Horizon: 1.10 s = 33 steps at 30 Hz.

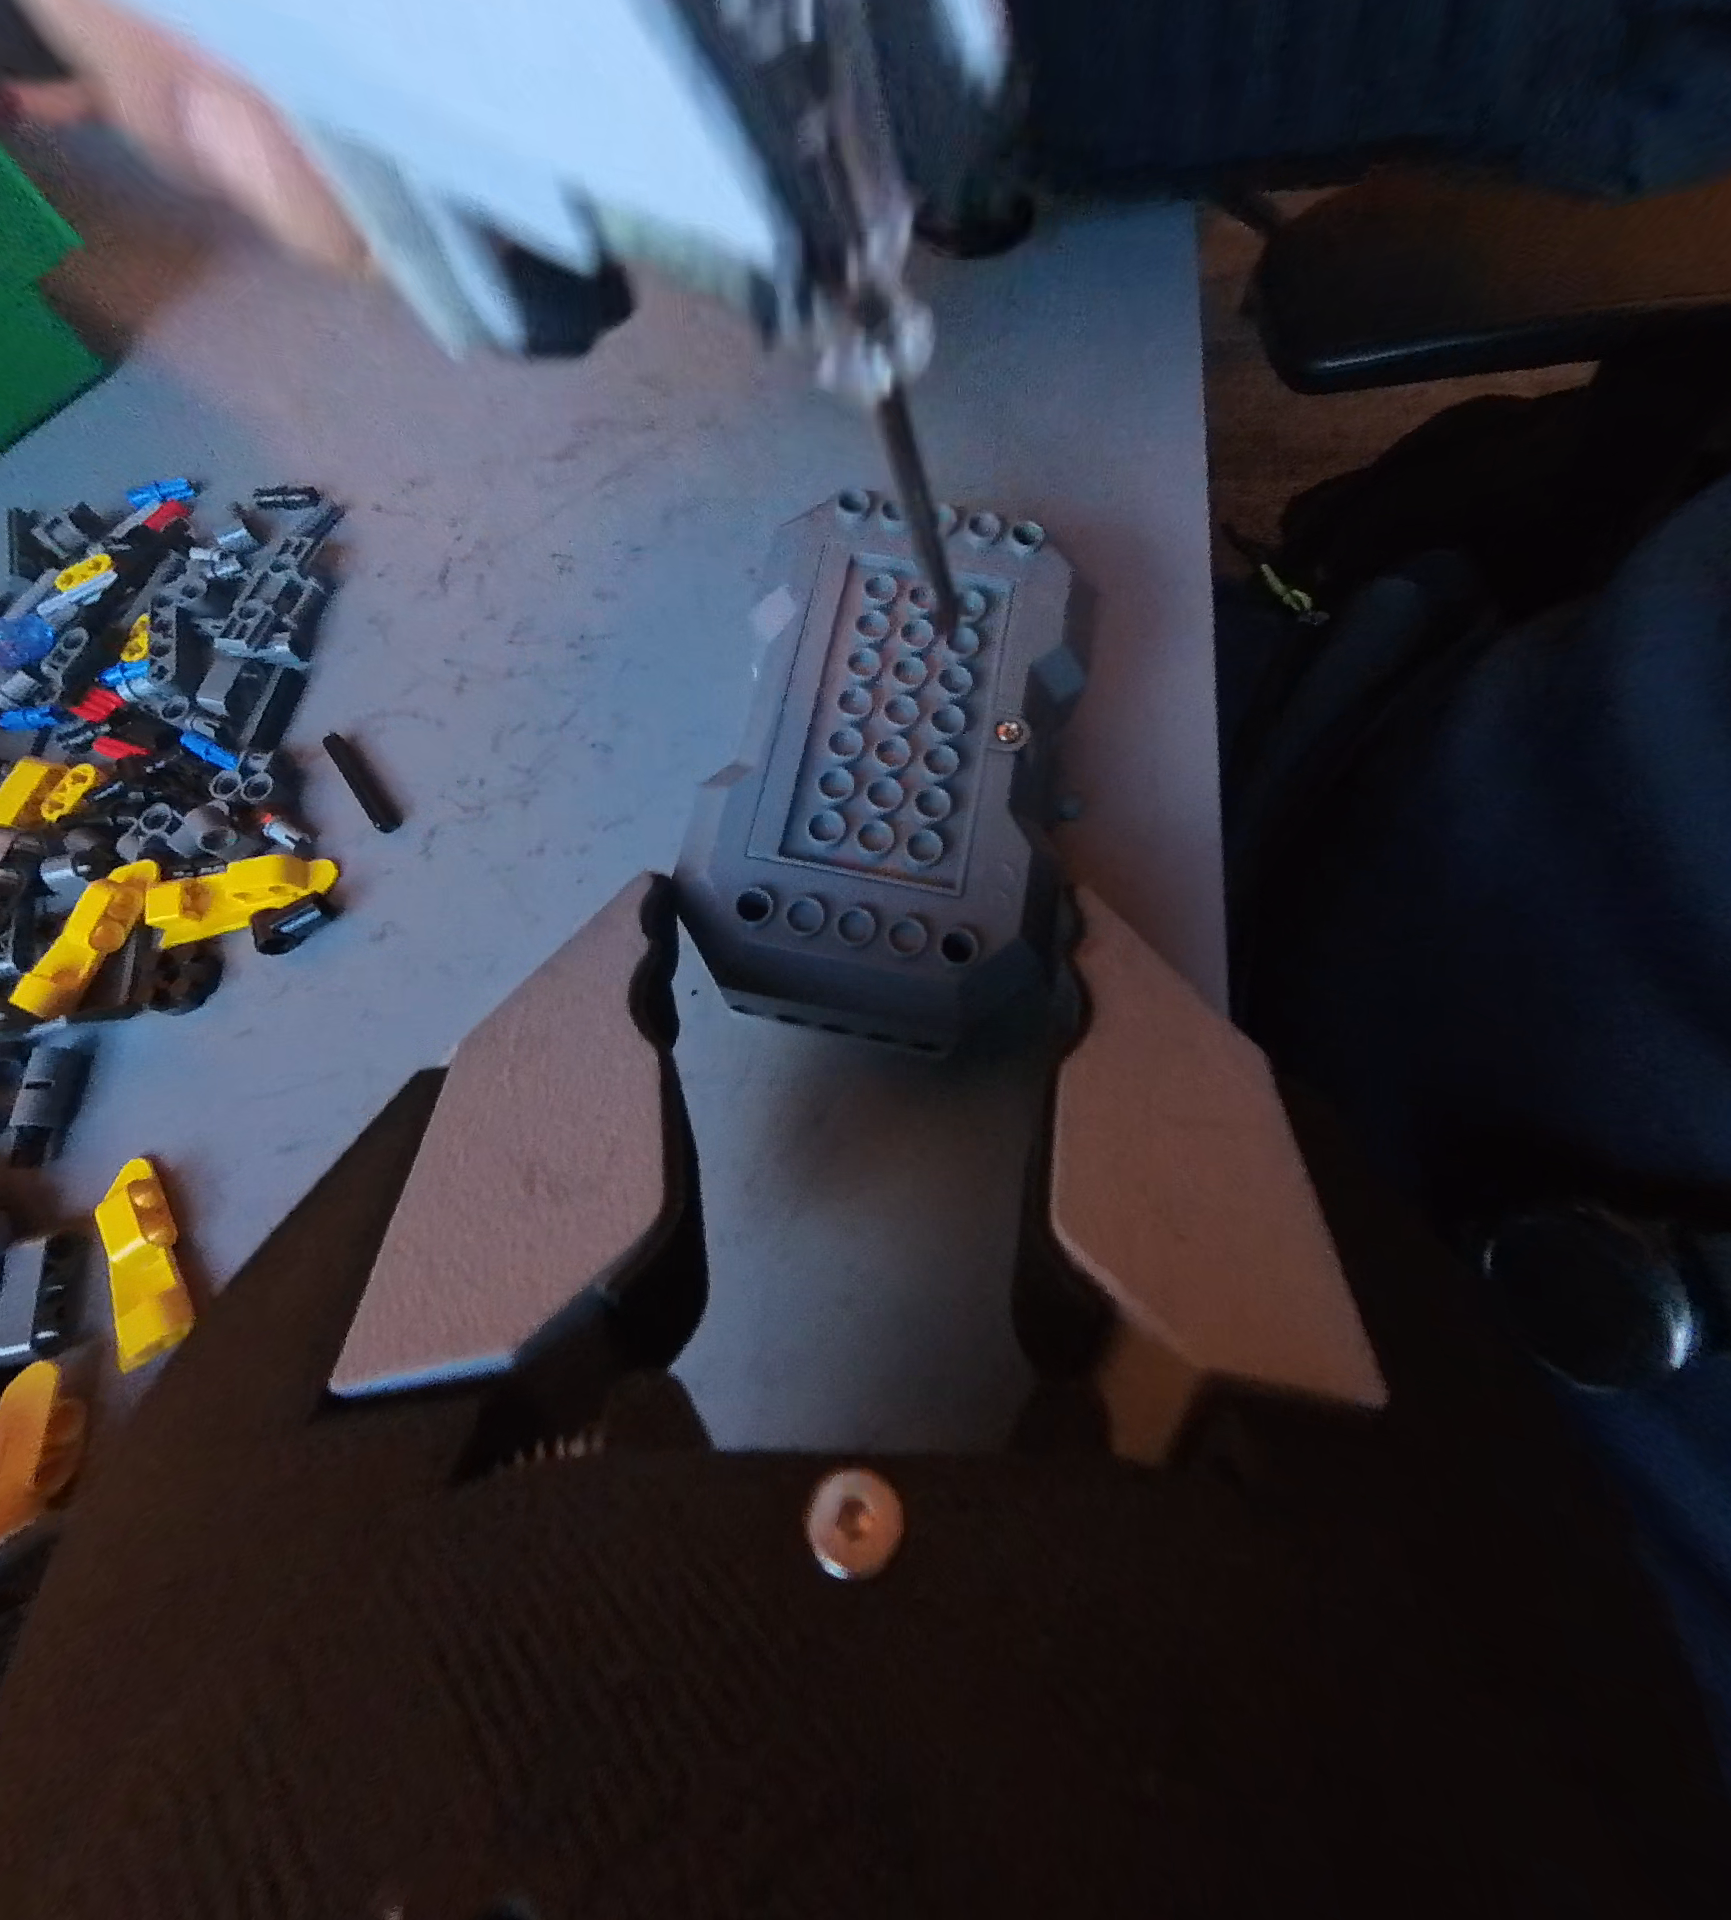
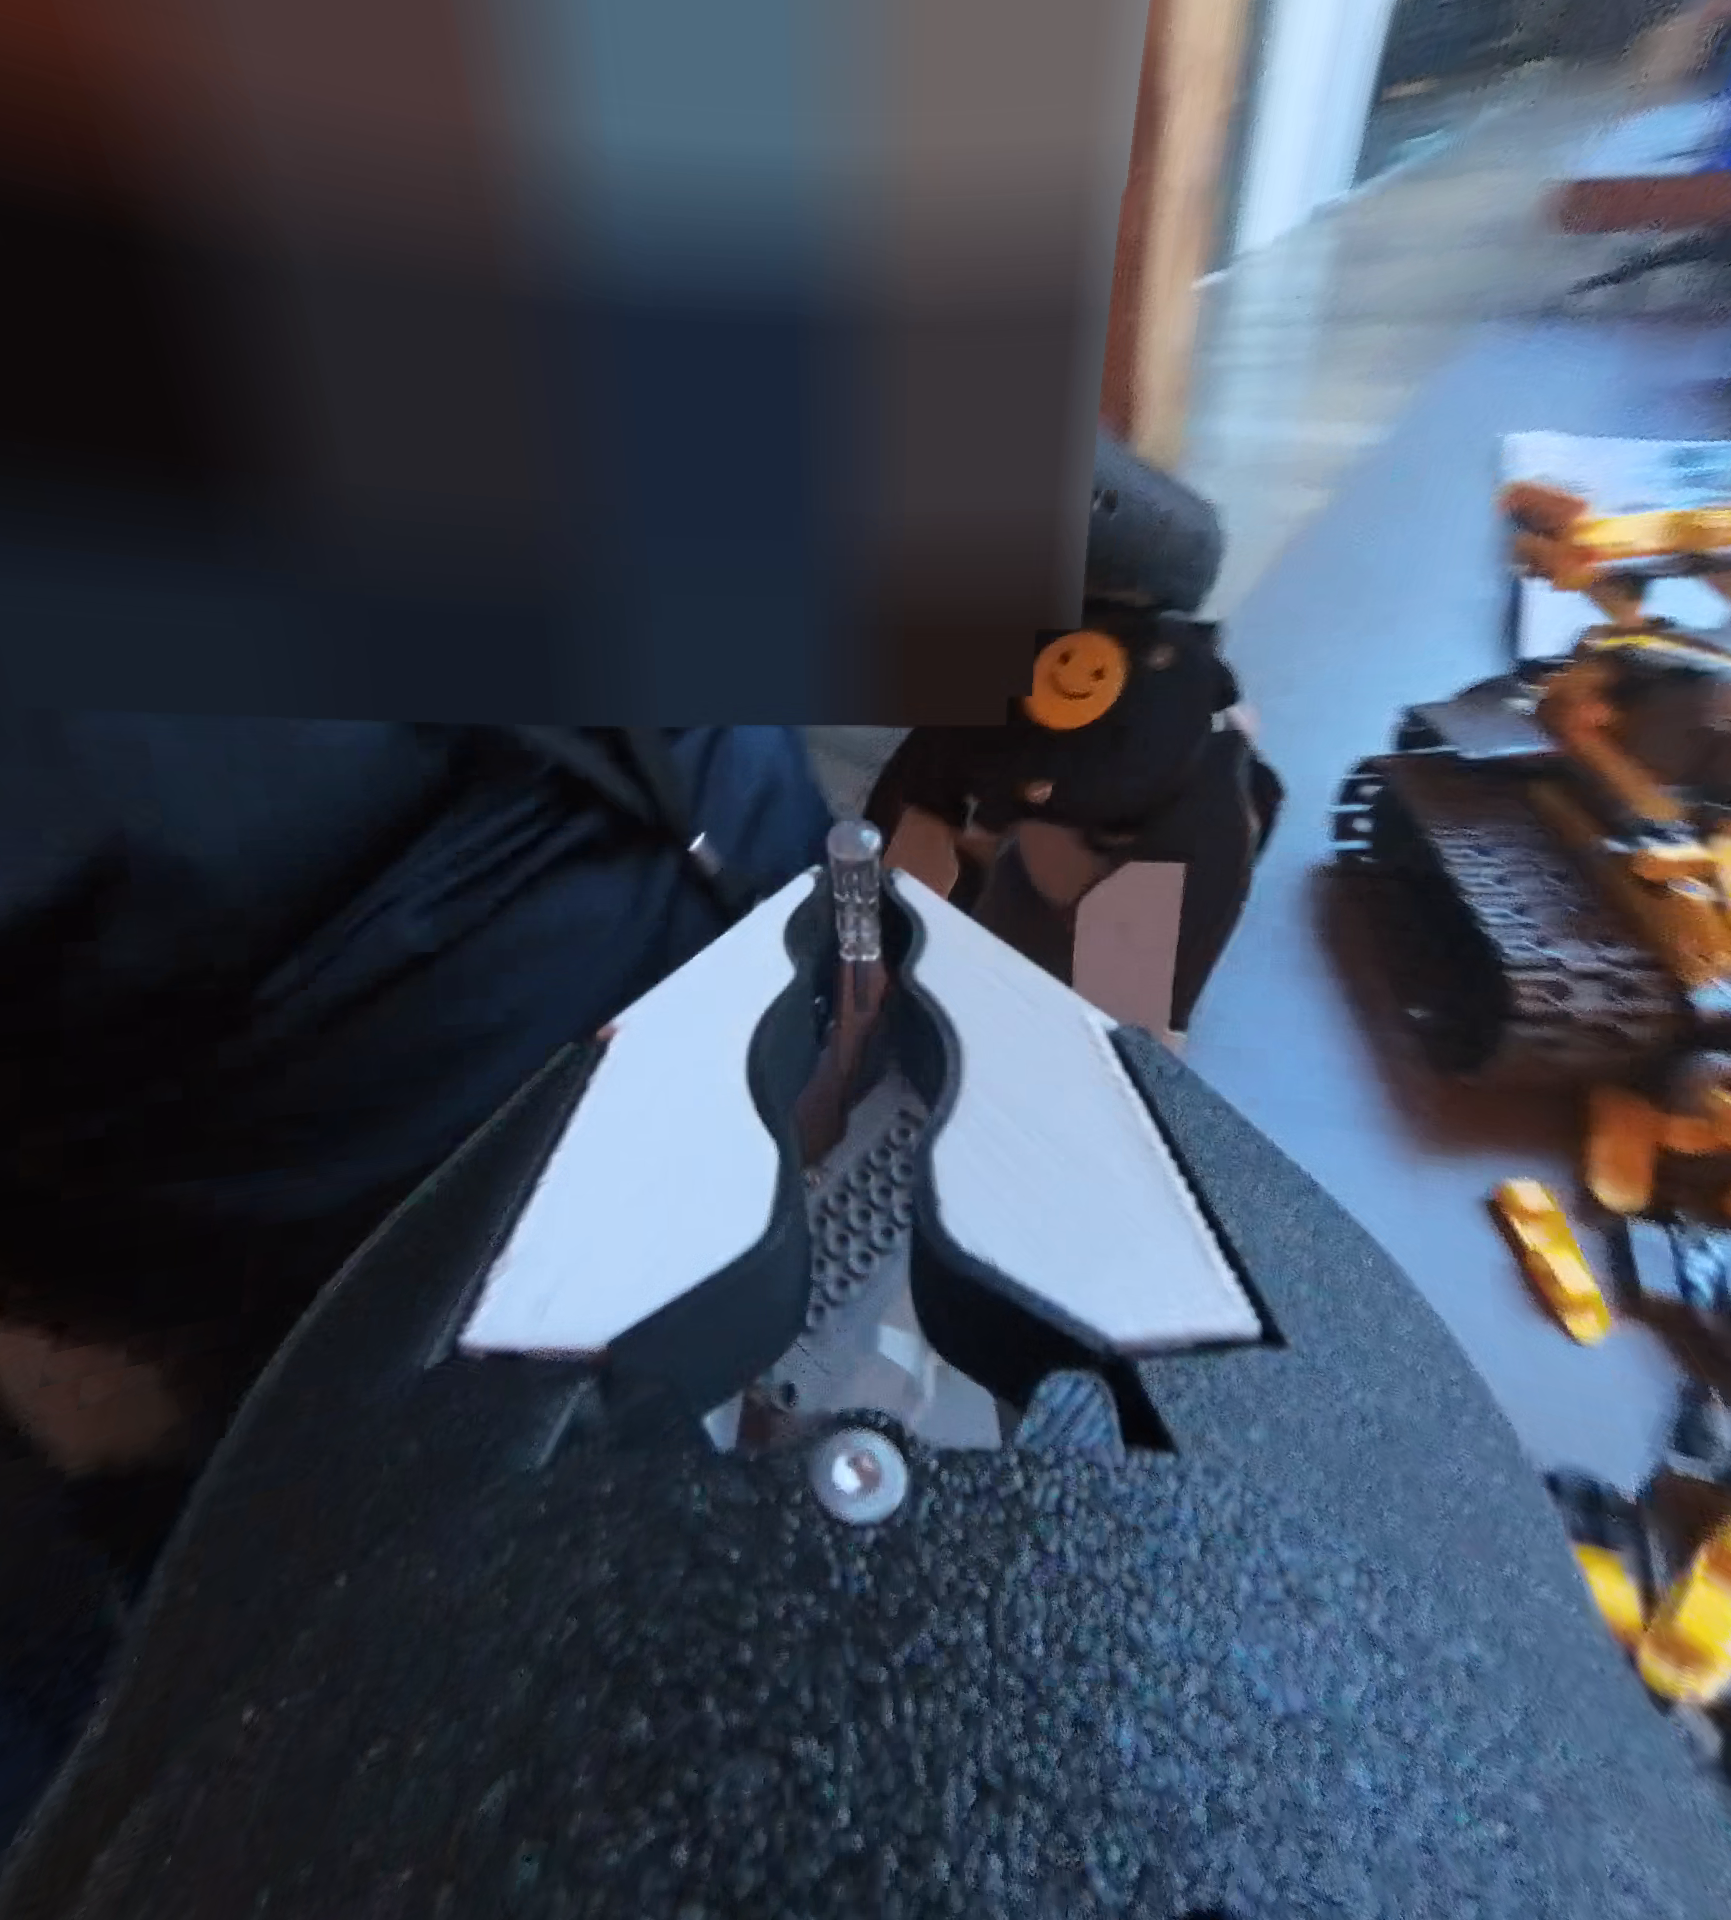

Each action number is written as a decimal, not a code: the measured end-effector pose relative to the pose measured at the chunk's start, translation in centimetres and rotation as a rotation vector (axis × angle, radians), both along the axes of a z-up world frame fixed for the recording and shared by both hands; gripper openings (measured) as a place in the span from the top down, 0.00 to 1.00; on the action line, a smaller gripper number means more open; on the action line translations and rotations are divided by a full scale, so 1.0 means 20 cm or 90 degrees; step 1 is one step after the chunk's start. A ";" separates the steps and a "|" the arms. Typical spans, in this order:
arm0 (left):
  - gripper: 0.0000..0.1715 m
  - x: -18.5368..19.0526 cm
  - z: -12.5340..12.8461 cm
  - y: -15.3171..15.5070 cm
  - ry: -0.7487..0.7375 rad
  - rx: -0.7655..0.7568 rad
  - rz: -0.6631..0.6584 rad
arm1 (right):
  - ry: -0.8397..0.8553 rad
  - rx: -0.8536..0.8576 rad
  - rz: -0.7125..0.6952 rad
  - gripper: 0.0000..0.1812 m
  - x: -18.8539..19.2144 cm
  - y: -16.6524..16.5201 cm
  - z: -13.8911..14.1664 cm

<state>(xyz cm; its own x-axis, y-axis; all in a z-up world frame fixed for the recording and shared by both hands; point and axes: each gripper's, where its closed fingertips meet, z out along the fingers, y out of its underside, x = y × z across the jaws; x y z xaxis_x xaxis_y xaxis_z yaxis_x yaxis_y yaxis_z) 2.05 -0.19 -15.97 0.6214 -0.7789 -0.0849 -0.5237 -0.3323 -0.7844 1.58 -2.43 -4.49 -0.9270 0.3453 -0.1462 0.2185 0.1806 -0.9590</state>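
Note:
A grey studded box (image 1: 892, 727) lies on the grey table (image 1: 528, 582) near its right edge. My left gripper (image 1: 861, 925) is shut on the box's near end, one finger against each side. A small screw (image 1: 1012, 730) sits on the box's right rim. My right gripper (image 2: 856, 894) is shut on a screwdriver (image 2: 853, 883) with a clear handle. It comes down from above, blurred, in the left wrist view (image 1: 840, 208). The screwdriver shaft (image 1: 918, 499) points down, its tip on the studs at the box's far end. The box also shows between the right fingers (image 2: 861, 1216).
A pile of loose yellow, black, grey, blue and red bricks (image 1: 113, 748) lies to the left. A short black pin (image 1: 360, 781) lies apart from it. A yellow tracked model (image 2: 1619, 831) stands to the side. A person in dark blue clothes (image 1: 1567, 831) sits at the table edge (image 1: 1209, 623).

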 end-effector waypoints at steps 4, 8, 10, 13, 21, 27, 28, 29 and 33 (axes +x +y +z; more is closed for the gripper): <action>0.60 0.00 0.00 0.01 -0.006 -0.008 0.035 | -0.002 0.012 -0.247 0.96 0.01 0.02 -0.01; 0.60 0.00 0.00 0.02 -0.011 -0.013 0.056 | -0.044 0.089 -0.461 0.96 0.07 0.10 -0.16; 0.60 0.00 0.00 0.02 -0.015 -0.018 0.063 | -0.049 0.103 -0.516 0.96 0.11 0.10 -0.20; 0.60 0.00 0.00 0.03 -0.014 -0.016 0.070 | -0.042 0.097 -0.578 0.96 0.14 0.10 -0.23; 0.60 0.00 0.00 0.03 -0.015 -0.017 0.079 | -0.043 0.032 -0.659 0.96 0.14 0.15 -0.26; 0.60 0.00 0.00 0.03 -0.021 -0.024 0.079 | -0.033 0.026 -0.661 0.96 0.12 0.13 -0.25; 0.60 0.00 0.00 0.03 -0.021 -0.024 0.079 | -0.031 0.028 -0.661 0.96 0.12 0.13 -0.25; 0.60 0.00 0.00 0.03 -0.020 -0.023 0.079 | -0.036 0.028 -0.659 0.96 0.12 0.12 -0.26; 0.60 0.00 0.00 0.03 -0.020 -0.023 0.078 | -0.035 0.028 -0.663 0.96 0.12 0.13 -0.26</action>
<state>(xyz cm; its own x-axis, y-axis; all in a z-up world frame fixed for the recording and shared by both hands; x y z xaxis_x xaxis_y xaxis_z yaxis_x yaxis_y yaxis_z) 2.12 0.46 -16.00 0.7145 -0.6987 -0.0372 -0.4525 -0.4208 -0.7863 3.99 0.12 -9.74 -0.1597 0.9762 -0.1467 0.3294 -0.0874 -0.9401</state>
